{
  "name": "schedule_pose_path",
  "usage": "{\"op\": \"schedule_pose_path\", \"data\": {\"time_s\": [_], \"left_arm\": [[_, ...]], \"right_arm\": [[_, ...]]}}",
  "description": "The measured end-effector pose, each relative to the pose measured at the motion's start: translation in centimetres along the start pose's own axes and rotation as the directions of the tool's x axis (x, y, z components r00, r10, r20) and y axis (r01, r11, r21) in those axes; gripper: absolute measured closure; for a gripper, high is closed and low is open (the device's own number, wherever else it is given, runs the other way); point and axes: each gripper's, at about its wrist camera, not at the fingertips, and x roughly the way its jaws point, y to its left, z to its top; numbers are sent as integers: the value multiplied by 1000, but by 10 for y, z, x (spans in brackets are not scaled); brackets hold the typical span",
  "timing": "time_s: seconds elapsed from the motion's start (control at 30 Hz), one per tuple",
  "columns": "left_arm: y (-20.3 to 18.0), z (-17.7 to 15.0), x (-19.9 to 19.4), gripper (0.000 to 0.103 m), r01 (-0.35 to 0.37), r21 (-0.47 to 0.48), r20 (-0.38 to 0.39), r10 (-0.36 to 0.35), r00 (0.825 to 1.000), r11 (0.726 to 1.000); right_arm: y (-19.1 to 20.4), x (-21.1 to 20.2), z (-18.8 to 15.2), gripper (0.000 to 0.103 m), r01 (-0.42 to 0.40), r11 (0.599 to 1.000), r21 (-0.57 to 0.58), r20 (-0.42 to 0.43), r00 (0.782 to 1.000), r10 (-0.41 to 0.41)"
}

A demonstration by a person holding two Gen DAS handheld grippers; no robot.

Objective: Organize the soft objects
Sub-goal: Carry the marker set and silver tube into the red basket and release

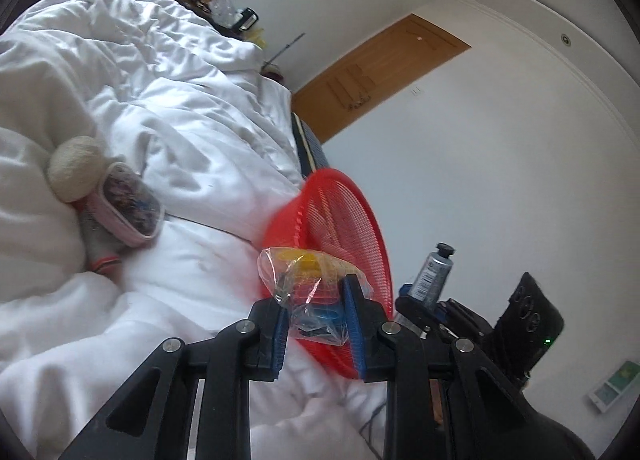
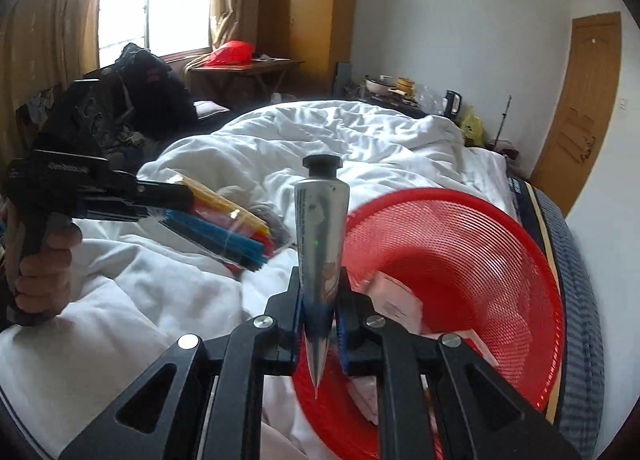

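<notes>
Both tongs are loaded: your left tongs (image 1: 316,324) are clamped on a clear plastic bag of coloured sticks (image 1: 310,292), yellow, red and blue, held in the air above the white duvet (image 1: 180,119), and your right tongs (image 2: 320,312) pinch the flat crimped end of a silver tube (image 2: 322,236) that stands upright with its black cap on top. Your red mesh basket (image 2: 500,260) sits on the bed near its edge, just beside both loads, with a white-and-pink packet (image 2: 396,296) lying inside. Farther back on the duvet lie a cream woolly ball (image 1: 74,169) touching a pink-rimmed pouch (image 1: 130,203).
</notes>
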Motion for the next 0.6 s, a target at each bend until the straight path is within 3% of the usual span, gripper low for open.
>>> {"op": "schedule_pose_path", "data": {"time_s": [0.17,0.3,0.5,0.6], "left_arm": [[-29,4,56,77,44,29,-113,-41,993,999],[-49,0,101,77,57,68,-211,-41,977,996],[-79,-11,166,77,-42,203,-310,105,945,978],[-83,-17,185,77,-54,227,-341,131,931,972]], "right_arm": [[-72,9,-41,90,68,987,145,-71,996,-58],[-117,30,-69,90,105,967,232,-137,988,-74],[-150,53,-101,90,106,932,345,-199,979,-38],[-152,53,-110,90,108,926,361,-196,980,-37]]}}
